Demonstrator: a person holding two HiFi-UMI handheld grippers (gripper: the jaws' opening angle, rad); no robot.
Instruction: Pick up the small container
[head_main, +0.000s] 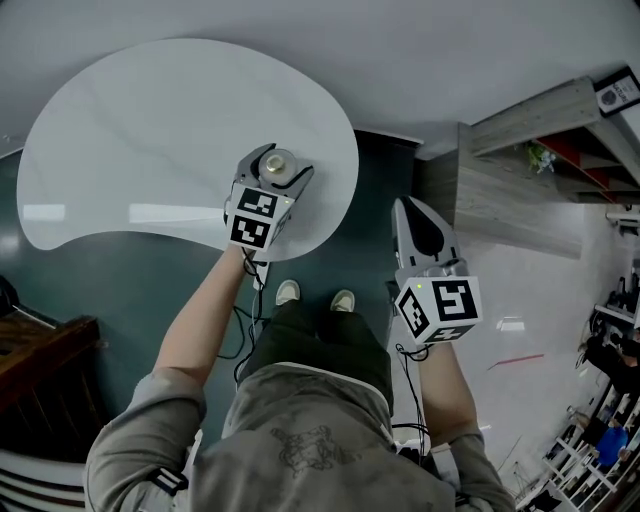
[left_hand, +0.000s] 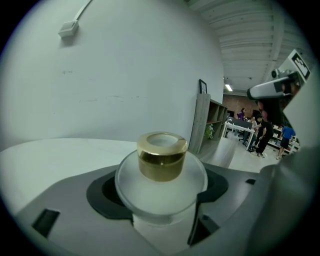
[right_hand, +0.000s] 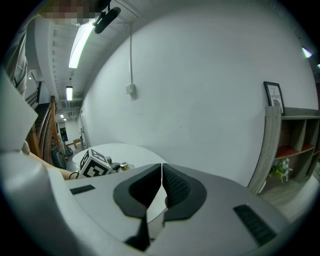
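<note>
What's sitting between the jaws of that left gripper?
The small container, gold-capped, sits between the left gripper's jaws, shown in the left gripper view.

**Around the white table**

The white table (head_main: 120, 130), curved along its edge, stands against a plain white wall (head_main: 420, 50) on a dark floor (head_main: 120, 290). To the table's right is a grey wooden shelf unit (head_main: 515, 200) holding a small green plant (head_main: 543, 157), with a framed picture (head_main: 617, 92) on top. On the wall above the table, a small white box (right_hand: 131, 89) hangs on a cable. Left of the table sits dark wooden furniture (head_main: 40, 345). Well beyond the shelf unit from the table, people (left_hand: 262, 130) stand by desks.
</note>
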